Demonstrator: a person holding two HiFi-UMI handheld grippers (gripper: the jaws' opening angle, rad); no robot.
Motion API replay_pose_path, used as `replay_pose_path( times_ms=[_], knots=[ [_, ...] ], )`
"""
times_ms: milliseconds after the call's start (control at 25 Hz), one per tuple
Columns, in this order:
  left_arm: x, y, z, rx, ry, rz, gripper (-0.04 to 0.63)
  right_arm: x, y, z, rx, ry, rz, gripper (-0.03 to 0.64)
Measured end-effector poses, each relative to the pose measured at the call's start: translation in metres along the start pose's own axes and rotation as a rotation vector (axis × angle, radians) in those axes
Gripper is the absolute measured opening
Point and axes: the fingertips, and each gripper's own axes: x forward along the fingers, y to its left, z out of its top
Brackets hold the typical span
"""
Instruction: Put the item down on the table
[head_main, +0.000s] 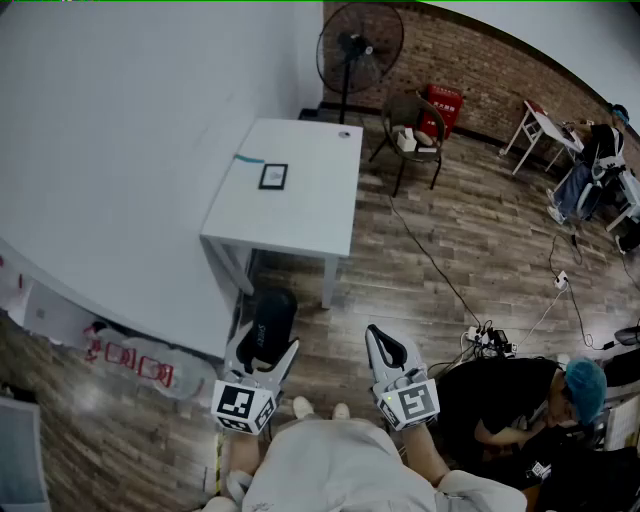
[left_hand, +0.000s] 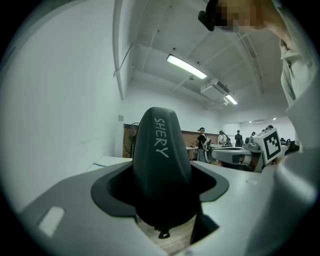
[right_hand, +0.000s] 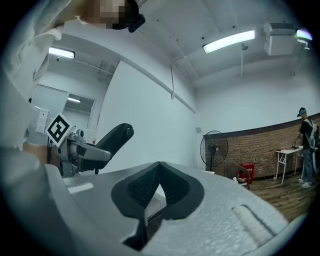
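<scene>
A black rounded item (head_main: 268, 322) printed "SHERY" stands upright in my left gripper (head_main: 262, 352), which is shut on it, low in the head view. In the left gripper view the item (left_hand: 160, 155) fills the gap between the jaws of that gripper (left_hand: 160, 190). The white table (head_main: 305, 215) stands ahead, beyond the item, and the item hangs over the wooden floor short of it. My right gripper (head_main: 386, 347) is held beside the left one, shut with nothing in it; its pads (right_hand: 172, 187) meet at the tip. The right gripper view shows the held item (right_hand: 114, 137) at the left.
On the table lie a small black-framed square (head_main: 272, 177) and a teal strip (head_main: 249, 158). Behind it stand a fan (head_main: 358, 45), a chair (head_main: 415, 135) and a red box (head_main: 443, 105). A white wall (head_main: 110, 150) runs along the left. A person (head_main: 520, 400) crouches at the lower right by cables (head_main: 487, 340).
</scene>
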Motion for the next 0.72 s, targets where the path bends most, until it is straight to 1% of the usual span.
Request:
replay_pose_path(
  times_ms=[160,400,560,720],
  knots=[
    [-0.005,-0.028,-0.003,-0.012,0.000,0.007,0.341,-0.027,-0.009,0.000,-0.003,-0.003,0.002,0.003],
    [-0.004,-0.057,-0.009,-0.023,0.007,0.012,0.341,-0.046,-0.017,0.003,-0.007,-0.024,0.024,0.003],
    [0.003,-0.065,-0.010,-0.025,0.004,0.022,0.341,-0.049,-0.022,0.004,0.004,-0.047,0.048,0.005],
    [0.015,-0.069,-0.012,-0.024,0.007,0.029,0.341,-0.046,-0.029,0.004,-0.019,-0.042,0.063,0.005]
  ],
)
